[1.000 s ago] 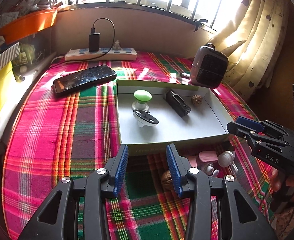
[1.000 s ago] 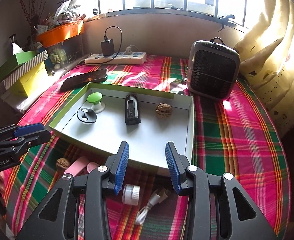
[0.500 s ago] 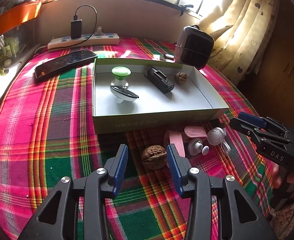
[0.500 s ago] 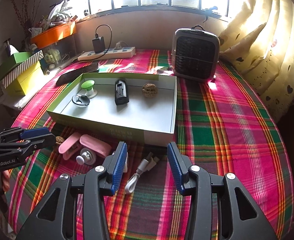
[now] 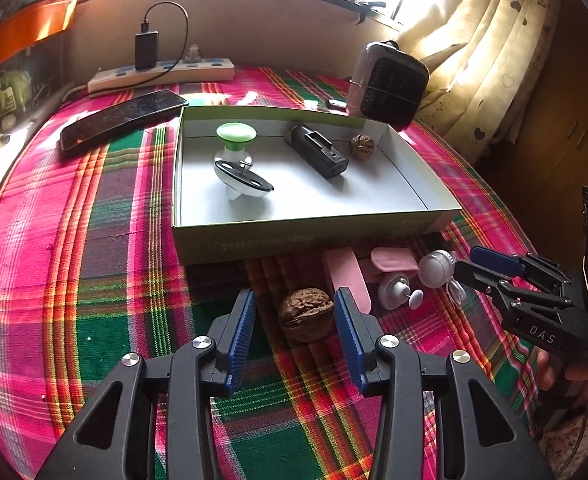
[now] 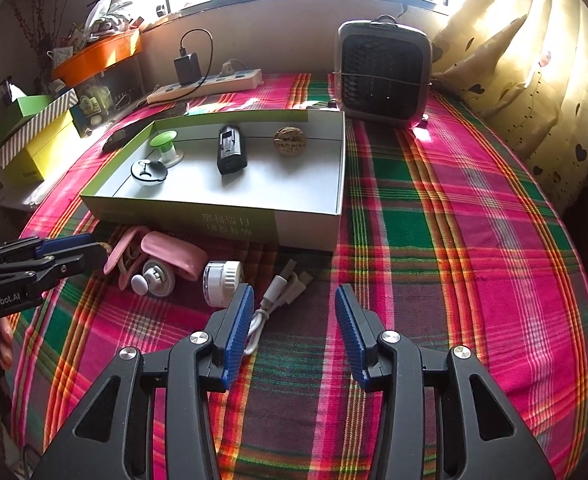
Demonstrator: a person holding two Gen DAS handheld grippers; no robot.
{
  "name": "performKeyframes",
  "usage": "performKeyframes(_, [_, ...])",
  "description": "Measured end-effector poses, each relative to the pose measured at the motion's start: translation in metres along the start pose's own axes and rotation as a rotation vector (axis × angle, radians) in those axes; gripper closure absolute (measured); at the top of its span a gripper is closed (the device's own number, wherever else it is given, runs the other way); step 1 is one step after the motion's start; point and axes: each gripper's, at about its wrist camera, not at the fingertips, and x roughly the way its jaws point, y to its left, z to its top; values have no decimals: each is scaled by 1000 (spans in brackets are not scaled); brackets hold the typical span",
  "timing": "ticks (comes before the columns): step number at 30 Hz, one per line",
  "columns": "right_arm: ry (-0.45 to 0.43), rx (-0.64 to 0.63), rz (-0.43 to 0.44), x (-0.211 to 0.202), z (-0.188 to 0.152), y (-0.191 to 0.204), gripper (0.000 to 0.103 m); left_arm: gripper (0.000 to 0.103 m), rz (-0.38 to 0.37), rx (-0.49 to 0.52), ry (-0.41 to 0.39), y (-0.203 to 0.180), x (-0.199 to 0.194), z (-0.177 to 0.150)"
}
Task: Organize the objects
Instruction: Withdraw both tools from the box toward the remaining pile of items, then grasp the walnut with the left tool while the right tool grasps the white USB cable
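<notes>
Now the left gripper (image 5: 294, 320) is lined up on the loose walnut (image 5: 305, 314), which lies on the plaid cloth (image 5: 94, 280) just in front of the box (image 5: 294, 236). Its jaws are apart, with a gap showing on either side of the shell, so nothing is gripped yet; they have just been opening a little, the nut framed between them. That straddling stance looks chosen so the pads can be closed across the nut's widest part.

Over on the other side, the right gripper (image 6: 292, 320) is held above the white cable (image 6: 278, 296), jaws apart and just opened wider, with the cable running in by the left pad and no pinch made. The white round cap (image 6: 222, 280) sits just beside that pad.

Inside the box a second walnut (image 5: 361, 146), a black device (image 5: 317, 152) and a green-topped gadget (image 5: 236, 144) are already laid out, spaced apart. So the box is judged to be the collecting place, and the pink case (image 5: 373, 268) and its neighbours are left waiting outside it.
</notes>
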Motion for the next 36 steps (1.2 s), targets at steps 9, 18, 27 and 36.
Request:
performKeyframes(9, [34,-33,-41,13,0,4,59,62,29,32,24,-5,9,1])
performKeyframes(18, [31,-15,-61,12,1,-7,59,62,45,44,28,-7,12,3])
performKeyframes(27, [30,-16,-62,12,1,-7,59,62,48,43,25,-6,11,3])
performKeyframes(36, [28,-18,-55,12,1,-8,64,74,77,30,22,-3,10,3])
